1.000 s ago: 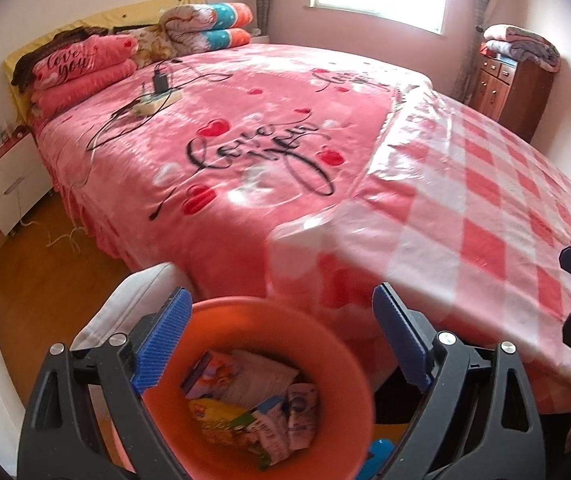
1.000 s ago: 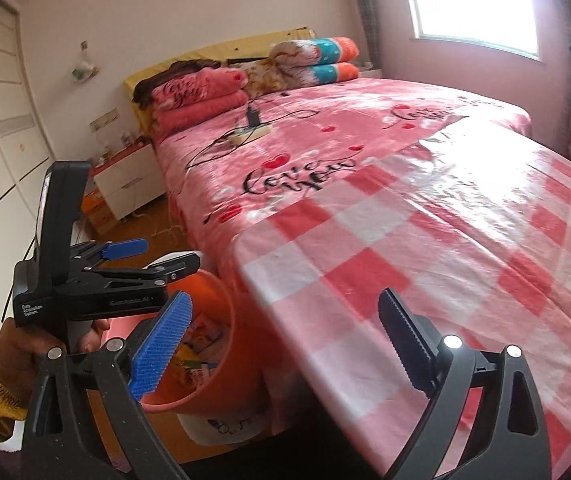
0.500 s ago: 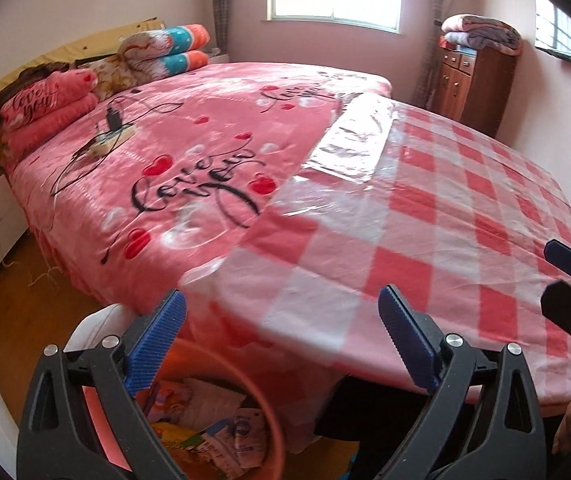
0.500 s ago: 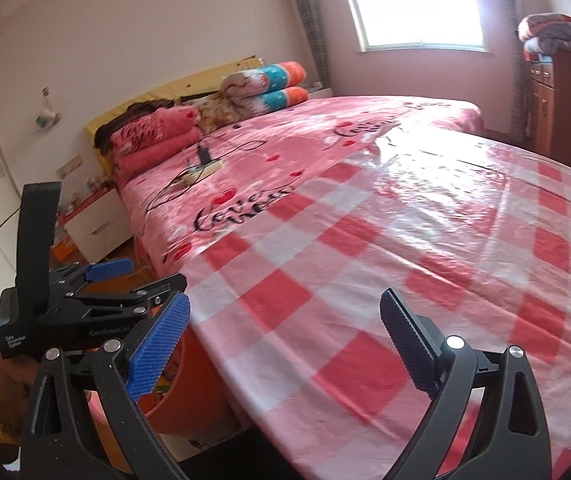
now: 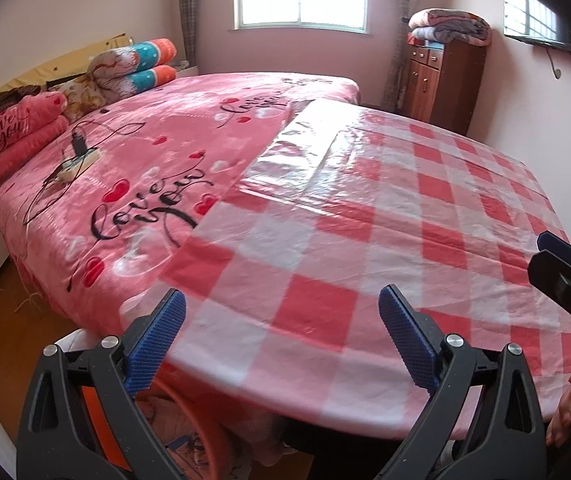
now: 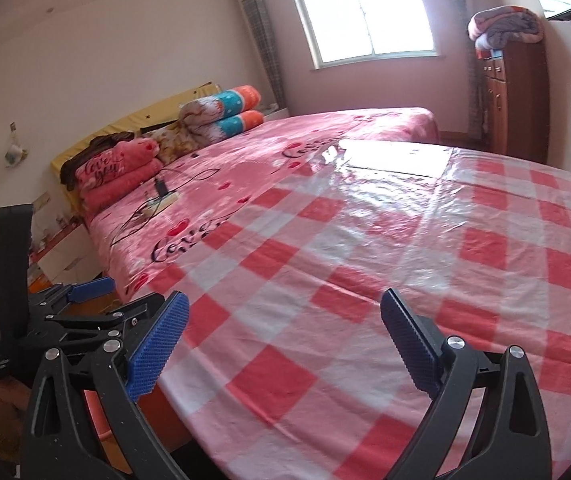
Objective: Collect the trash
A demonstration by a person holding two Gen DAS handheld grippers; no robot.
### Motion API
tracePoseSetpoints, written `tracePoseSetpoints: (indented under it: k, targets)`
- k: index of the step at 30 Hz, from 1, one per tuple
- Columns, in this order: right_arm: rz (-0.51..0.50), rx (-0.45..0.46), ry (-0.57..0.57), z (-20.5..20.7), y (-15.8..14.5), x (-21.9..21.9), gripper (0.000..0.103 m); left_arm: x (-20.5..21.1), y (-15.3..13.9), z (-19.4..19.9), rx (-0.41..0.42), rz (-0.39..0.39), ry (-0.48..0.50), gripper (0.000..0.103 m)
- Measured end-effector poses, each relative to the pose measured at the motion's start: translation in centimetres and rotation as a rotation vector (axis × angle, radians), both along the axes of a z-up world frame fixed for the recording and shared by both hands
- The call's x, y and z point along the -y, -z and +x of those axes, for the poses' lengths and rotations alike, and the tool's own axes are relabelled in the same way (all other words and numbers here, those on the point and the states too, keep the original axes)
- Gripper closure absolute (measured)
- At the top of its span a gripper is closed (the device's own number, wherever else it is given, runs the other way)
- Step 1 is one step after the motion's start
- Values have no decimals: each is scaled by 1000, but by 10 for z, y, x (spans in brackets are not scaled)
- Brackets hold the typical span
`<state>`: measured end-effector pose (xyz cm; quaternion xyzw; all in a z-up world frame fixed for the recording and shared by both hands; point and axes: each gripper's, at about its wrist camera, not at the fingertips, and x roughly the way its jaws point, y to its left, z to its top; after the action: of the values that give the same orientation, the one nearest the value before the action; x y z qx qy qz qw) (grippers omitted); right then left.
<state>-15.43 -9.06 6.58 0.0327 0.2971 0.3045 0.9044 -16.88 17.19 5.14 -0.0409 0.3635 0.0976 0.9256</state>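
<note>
Tongs on both sides stand wide apart and hold nothing: the left tongs point(image 5: 281, 340) hang over the near edge of the checked surface point(image 5: 385, 240), and the right tongs point(image 6: 285, 340) point across the same red-and-white plastic cloth from a little further along it. Trash, as far as it shows, lies in the orange bin point(image 5: 189, 440) tucked below the surface's near edge, just under the left tongs; some printed wrappers show inside it, too cut off to read. No loose litter is visible on the cloth or on the bed point(image 5: 157, 152) beyond it.

Judging from that, the step in hand is a look round for anything left to gather. To do it well, sweep both cameras slowly over the cloth, since the glare from the window washes out its far half and a clear wrapper could hide there. Keep the tongs wide until a piece sits squarely between the pads, and approach low so the slippery plastic cover is not pinched with it. The power strip point(image 5: 77, 162) and its cables on the bed are not rubbish and should be left alone.

Readable writing: "Love you" in black script on the bedspread, and again on the folded pink blanket point(image 5: 17, 132) by the headboard.
</note>
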Motion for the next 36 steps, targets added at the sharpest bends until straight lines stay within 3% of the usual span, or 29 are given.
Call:
tracePoseSetpoints:
  k: [23,31,36]
  targets:
    - [26,55,219,23,-2,81,8,80,-10,52,58,-18,119,5]
    - [24,77,319,31,-1,115,8,110,-13,63,112,-23,180,5]
    - [16,94,378,34,-3,133,8,128,-15,75,100,-32,208,4]
